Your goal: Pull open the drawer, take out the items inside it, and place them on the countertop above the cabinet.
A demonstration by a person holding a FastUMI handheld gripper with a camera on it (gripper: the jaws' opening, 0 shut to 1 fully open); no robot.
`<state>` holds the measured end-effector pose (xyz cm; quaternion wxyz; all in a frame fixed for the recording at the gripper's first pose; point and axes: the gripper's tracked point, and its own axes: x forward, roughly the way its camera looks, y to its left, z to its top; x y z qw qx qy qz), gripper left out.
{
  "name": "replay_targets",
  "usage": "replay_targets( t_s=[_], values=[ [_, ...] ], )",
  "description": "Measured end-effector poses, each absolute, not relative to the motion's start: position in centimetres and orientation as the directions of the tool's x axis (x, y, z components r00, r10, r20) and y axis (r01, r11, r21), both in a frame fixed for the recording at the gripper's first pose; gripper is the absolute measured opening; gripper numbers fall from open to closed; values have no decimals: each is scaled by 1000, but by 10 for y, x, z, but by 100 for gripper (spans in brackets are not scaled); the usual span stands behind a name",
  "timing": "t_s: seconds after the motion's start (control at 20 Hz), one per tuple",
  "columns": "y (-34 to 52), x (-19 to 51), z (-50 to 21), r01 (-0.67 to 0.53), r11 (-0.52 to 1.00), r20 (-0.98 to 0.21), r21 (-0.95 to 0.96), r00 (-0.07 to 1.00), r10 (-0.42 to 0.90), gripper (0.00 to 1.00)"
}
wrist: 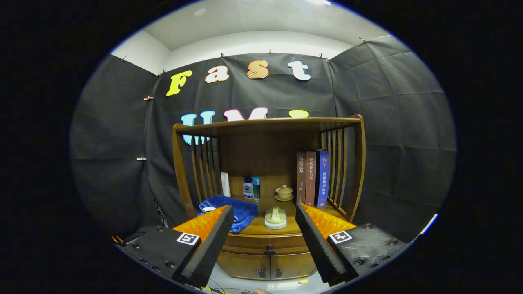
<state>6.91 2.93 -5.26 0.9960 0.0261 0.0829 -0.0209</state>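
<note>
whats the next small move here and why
Probably ease the gripper forward and down toward the drawer knob. The drawer under the countertop looks shut, the fingers stand open and apart with nothing between them, and the knob sits between and beyond them, not yet reached.

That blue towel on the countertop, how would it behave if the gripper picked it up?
The blue towel lies in soft folds with a corner draped over the countertop edge, so it would probably sag and hang limp. It looks light and unlikely to slip. The gripper is open, well short of it.
</note>
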Motion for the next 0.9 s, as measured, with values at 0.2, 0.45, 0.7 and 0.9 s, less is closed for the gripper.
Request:
replay_targets(
  t_s=[0.2,0.45,0.7,0.9],
  values=[
    [29,58,-43,45,998,-155,39,987,-38,99],
    [30,50,-40,41,998,-159,37,987,-35,99],
    [32,49,-40,38,999,-163,32,986,-32,99],
    [33,48,-39,35,999,-162,33,986,-29,99]
  ],
)
